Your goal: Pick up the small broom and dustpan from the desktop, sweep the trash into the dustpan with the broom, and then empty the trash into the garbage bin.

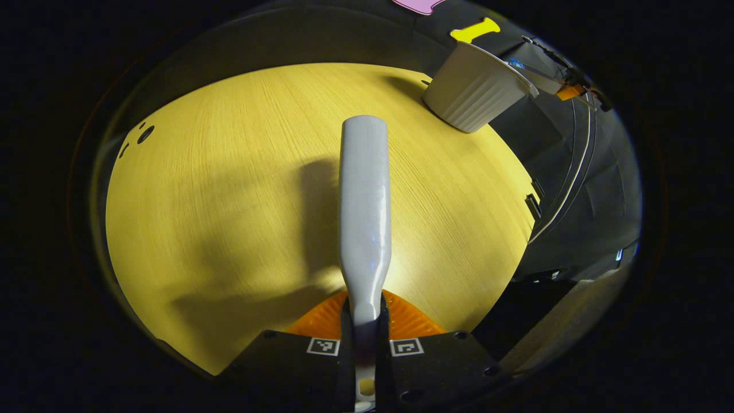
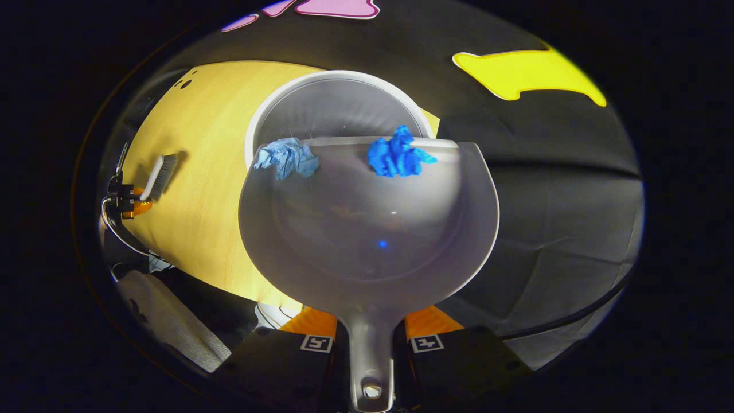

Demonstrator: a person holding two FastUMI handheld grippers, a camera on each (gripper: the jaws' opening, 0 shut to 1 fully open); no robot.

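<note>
In the left gripper view my left gripper [image 1: 365, 335] is shut on the grey broom [image 1: 364, 212], whose body stretches forward above the wooden desktop [image 1: 229, 201]. In the right gripper view my right gripper [image 2: 370, 344] is shut on the handle of the grey dustpan [image 2: 367, 229]. The pan is held over the white garbage bin [image 2: 338, 103], its front lip at the bin's opening. A pale blue paper wad [image 2: 287, 159] and a bright blue wad [image 2: 397, 155] lie at that lip. Far left in this view, the left gripper [image 2: 123, 198] holds the broom [image 2: 159, 176] above the desk.
The ribbed white garbage bin [image 1: 473, 92] stands at the desktop's far right corner in the left gripper view. Black cloth walls surround the desk. Cables [image 1: 567, 183] hang off the right edge. Small holes [image 1: 143, 135] mark the desktop's far left.
</note>
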